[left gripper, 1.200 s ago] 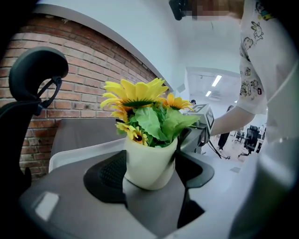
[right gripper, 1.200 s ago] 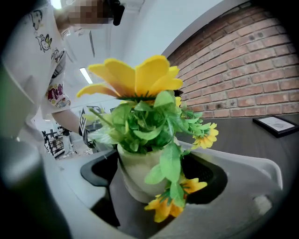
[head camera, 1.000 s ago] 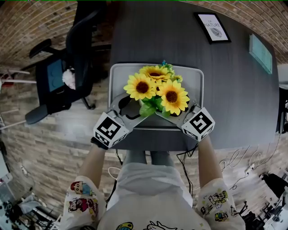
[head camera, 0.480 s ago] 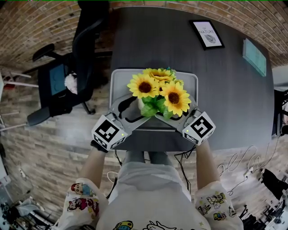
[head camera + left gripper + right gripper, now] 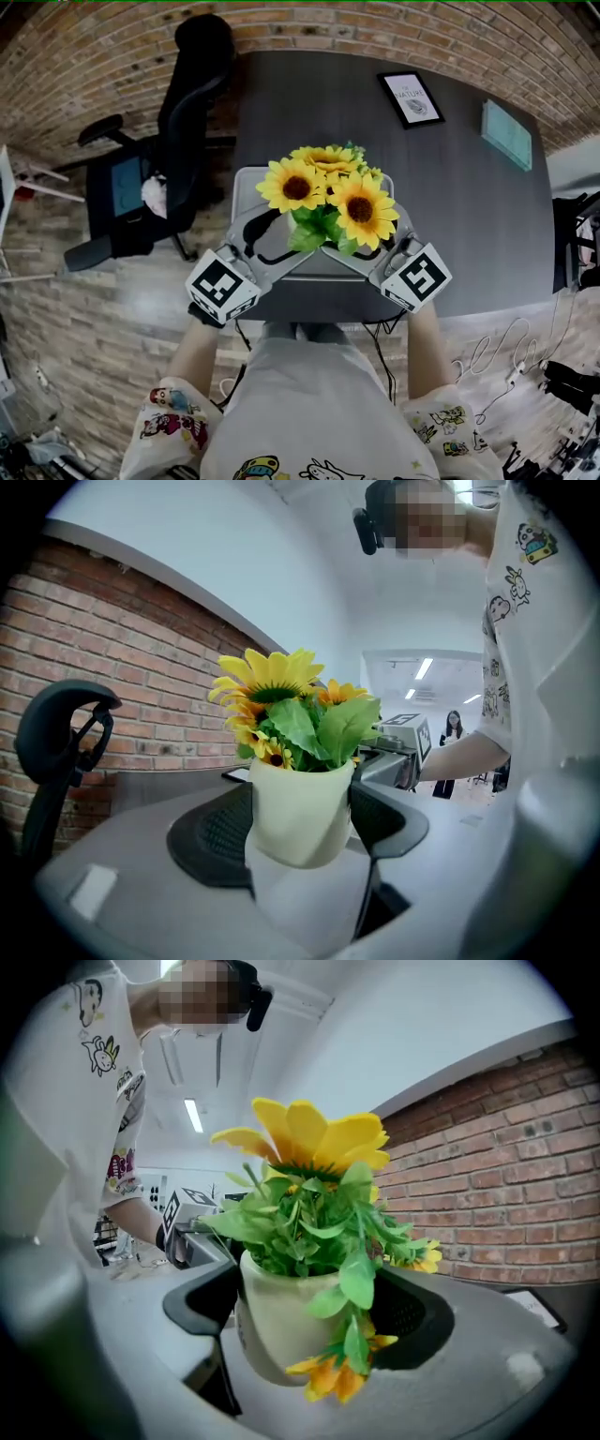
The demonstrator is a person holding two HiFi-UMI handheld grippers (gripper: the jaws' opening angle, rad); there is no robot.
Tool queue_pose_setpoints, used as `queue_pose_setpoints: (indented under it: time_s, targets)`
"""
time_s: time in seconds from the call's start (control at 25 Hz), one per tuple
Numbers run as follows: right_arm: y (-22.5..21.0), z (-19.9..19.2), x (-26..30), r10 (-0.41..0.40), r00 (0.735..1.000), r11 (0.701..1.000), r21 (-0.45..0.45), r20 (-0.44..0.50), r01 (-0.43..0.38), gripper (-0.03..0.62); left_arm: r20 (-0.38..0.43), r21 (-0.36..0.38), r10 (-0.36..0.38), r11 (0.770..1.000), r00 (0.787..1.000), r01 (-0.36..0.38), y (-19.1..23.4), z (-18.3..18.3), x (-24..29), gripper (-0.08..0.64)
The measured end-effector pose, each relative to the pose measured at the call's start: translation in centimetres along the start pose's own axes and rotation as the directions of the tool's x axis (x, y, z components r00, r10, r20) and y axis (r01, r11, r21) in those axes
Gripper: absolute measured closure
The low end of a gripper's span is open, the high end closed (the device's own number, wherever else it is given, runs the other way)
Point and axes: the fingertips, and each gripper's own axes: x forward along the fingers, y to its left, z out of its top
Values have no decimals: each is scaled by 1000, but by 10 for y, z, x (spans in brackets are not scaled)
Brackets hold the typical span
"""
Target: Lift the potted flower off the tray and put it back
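Observation:
A cream pot [image 5: 298, 808] of yellow sunflowers [image 5: 328, 199] hangs in the air above the grey tray [image 5: 246, 186], which lies on the dark table. My left gripper [image 5: 279, 236] grips it from the left, and its black pads [image 5: 211, 832] press the pot's sides. My right gripper [image 5: 364, 249] grips it from the right, its pads [image 5: 417, 1321] hugging the same pot [image 5: 272, 1321]. In the head view the blooms and leaves hide the pot. Each gripper's marker cube shows in the other gripper's view, behind the pot.
The dark table [image 5: 459, 216] carries a framed picture [image 5: 411, 98] at the far right and a pale green booklet [image 5: 506, 134] beside it. A black office chair [image 5: 141, 178] stands left of the table. Cables lie on the floor at the lower right.
Both grippers have risen together with the pot between them. The flowers now sit nearer the head camera and the tray lies further below them.

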Motion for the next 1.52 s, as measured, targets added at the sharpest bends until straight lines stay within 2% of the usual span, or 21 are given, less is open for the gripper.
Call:
queue_pose_setpoints:
  time_s: [0.28,0.64,1.12,1.52]
  targets:
    - [9,33,-12,-6,999,998,-61,36,8,164,45,41,3,999,999,-4,-14,29,-8,225]
    - [34,52,-23,3,998,995,-101,62,3,166,74,50,16,999,997,-20,-36,42,-29,224]
    - [51,60,-29,12,997,994,-111,76,-4,167,83,35,29,999,996,-32,-50,46,-41,224]
    - [52,66,-28,-3,996,995,-101,91,12,167,85,33,9,999,996,-12,-49,47,-41,224]
